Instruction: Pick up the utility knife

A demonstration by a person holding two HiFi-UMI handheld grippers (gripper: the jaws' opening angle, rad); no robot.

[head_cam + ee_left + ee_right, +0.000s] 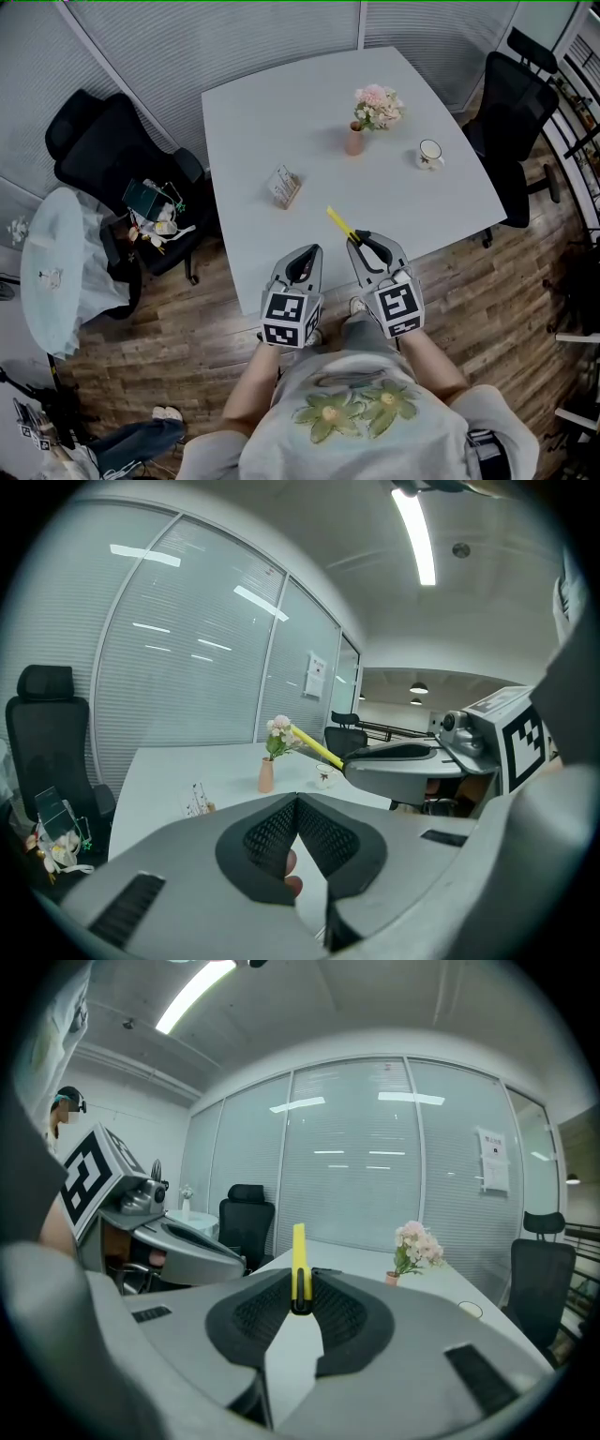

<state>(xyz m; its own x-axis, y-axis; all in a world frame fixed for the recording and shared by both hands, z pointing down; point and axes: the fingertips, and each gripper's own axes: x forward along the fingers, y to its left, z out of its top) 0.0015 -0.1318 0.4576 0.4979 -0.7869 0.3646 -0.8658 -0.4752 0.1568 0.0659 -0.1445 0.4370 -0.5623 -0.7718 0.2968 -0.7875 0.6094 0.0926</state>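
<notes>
The yellow utility knife [338, 223] is clamped between the jaws of my right gripper [360, 241] and sticks out forward over the near edge of the white table [281, 112], lifted off it. In the right gripper view the knife [298, 1246] stands upright between the pads, which press on its lower end. My left gripper [308, 253] hangs just to the left of the right one, shut with nothing in it. In the left gripper view its jaw tips meet [296, 799], and the knife [315, 746] shows in the right gripper [349, 759] beside it.
On the table stand a small vase of pink flowers [373, 112], a white mug [430, 154] and a small card box [284, 186]. Black office chairs [112, 155] [511, 112] flank the table. A round glass side table [56, 267] is at the left, on a wooden floor.
</notes>
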